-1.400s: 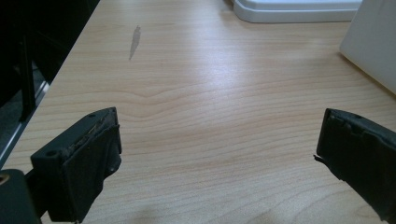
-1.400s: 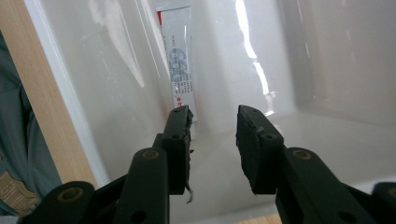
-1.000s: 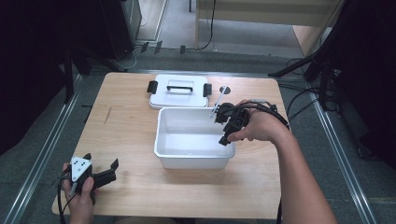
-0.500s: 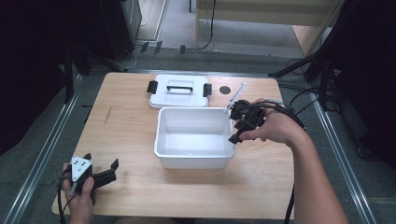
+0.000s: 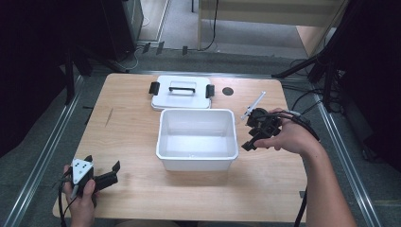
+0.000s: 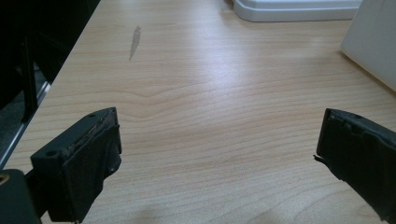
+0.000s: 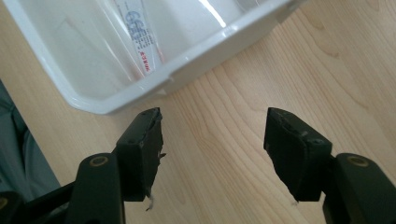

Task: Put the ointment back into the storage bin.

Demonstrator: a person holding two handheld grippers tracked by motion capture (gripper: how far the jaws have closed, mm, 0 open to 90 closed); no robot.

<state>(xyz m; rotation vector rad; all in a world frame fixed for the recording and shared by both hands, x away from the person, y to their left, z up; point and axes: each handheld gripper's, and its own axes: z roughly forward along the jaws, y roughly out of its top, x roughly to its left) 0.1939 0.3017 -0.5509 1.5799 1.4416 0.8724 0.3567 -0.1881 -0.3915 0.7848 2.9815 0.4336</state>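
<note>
Bin: white plastic
Lid: white, black clips
Table: pale wood grain
Right gripper: black
Left gripper: black

A light wooden table stood on grey floor mid-frame, with dark stands at upper right and perhaps a wooden cabinet at top.

Left black two-jaw gripper: resting low, jaws standing wide, empty.
Right black two-jaw gripper: apparently tilting downward, jaws just opening, nothing between.
</note>
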